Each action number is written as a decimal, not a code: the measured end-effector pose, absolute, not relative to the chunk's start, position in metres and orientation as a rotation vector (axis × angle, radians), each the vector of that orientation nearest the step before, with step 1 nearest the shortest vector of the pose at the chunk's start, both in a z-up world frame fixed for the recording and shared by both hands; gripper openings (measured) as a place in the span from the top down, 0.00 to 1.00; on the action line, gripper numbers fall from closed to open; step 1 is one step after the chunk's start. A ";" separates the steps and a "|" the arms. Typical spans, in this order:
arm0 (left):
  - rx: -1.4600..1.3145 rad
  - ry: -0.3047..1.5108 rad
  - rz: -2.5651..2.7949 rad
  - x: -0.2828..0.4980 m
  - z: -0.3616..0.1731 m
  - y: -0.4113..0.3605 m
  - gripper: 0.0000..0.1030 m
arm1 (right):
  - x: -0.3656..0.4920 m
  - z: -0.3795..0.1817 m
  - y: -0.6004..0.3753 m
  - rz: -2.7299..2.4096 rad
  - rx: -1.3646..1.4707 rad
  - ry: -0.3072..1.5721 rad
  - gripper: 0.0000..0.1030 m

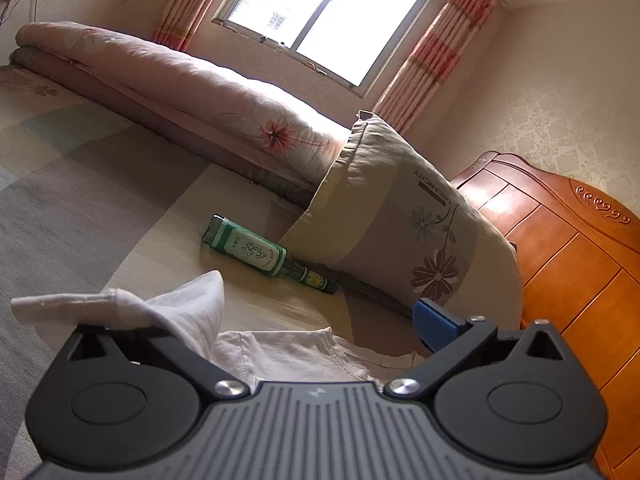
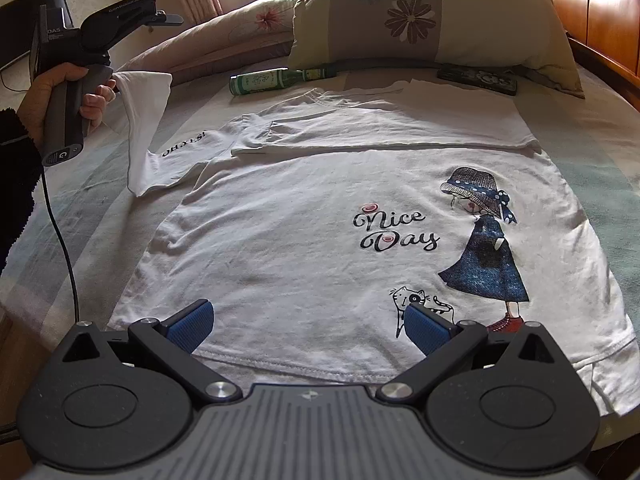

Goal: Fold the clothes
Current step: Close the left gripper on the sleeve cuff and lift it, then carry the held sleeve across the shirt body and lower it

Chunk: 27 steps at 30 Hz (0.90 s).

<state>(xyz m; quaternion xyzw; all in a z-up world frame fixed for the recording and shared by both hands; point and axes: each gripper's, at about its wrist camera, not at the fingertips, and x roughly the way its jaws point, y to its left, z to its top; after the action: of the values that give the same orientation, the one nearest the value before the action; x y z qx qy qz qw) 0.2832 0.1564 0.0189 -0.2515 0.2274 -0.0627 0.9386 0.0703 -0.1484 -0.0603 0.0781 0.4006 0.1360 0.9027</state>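
A white T-shirt (image 2: 304, 216) printed with "Nice Day", a girl in a blue dress and a cat lies face up on the bed. One sleeve is folded flat across its chest. The other sleeve (image 2: 140, 120), marked "OH,YES!", is lifted off the bed at the left. A hand holds my left gripper (image 2: 168, 19) above it. In the left wrist view this gripper (image 1: 276, 320) is open, and the white sleeve (image 1: 160, 312) drapes over and hides its left finger. My right gripper (image 2: 310, 326) is open just above the shirt's hem (image 2: 304, 364), holding nothing.
A green bottle (image 2: 264, 80) lies by the collar in front of a flowered pillow (image 2: 420, 20). A dark flat case (image 2: 476, 78) sits under the pillow's edge. A rolled quilt (image 1: 180, 92) runs along the far side; a wooden headboard (image 1: 580, 248) stands at the right. A cable (image 2: 64, 248) hangs from the left gripper.
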 end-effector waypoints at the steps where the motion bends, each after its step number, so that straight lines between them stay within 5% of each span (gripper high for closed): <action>1: -0.518 0.472 -0.137 0.284 0.019 0.154 0.01 | 0.070 -0.061 -0.151 0.285 0.172 0.825 0.00; 27: -0.535 0.545 -0.228 0.351 0.044 0.070 0.01 | 0.076 -0.082 -0.183 0.339 0.277 0.825 0.00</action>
<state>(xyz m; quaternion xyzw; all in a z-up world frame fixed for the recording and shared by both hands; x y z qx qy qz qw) 0.3514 0.0704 0.0439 -0.2605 0.2656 -0.1109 0.9216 0.0756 -0.1833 -0.0821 0.1336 0.3978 0.1635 0.8929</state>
